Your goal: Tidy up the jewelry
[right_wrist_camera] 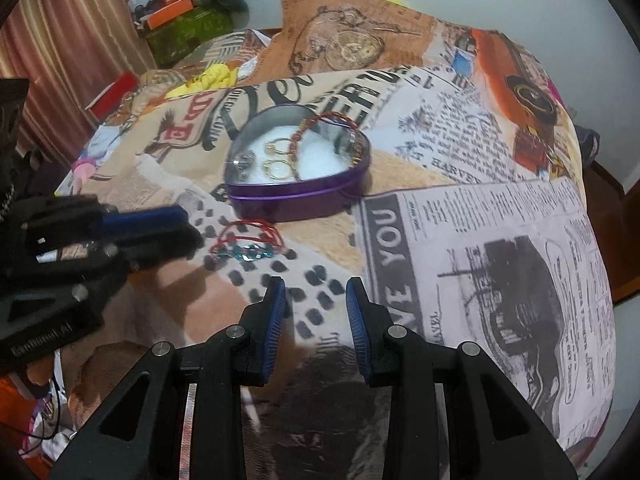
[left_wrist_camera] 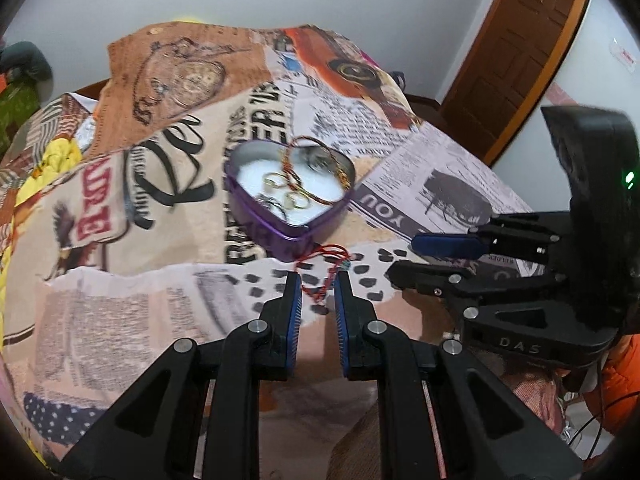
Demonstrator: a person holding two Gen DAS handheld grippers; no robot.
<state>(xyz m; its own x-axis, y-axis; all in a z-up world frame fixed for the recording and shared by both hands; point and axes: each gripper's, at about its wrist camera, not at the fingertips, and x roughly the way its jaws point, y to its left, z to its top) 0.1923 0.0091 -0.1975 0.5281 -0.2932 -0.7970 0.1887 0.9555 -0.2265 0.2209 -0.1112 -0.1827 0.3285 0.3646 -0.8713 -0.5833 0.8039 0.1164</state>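
Observation:
A purple heart-shaped tin stands open on a printed blanket. Inside lie gold rings and a braided red-brown bracelet draped over its rim. A red thread bracelet with blue beads lies on the blanket just in front of the tin. My left gripper is open, its fingertips on either side of the bracelet's near end. My right gripper is open and empty, a little to the right of the bracelet.
The blanket covers a raised, rounded surface that drops off at the sides. A wooden door stands at the back right. Curtains and a green box with clutter are at the back left.

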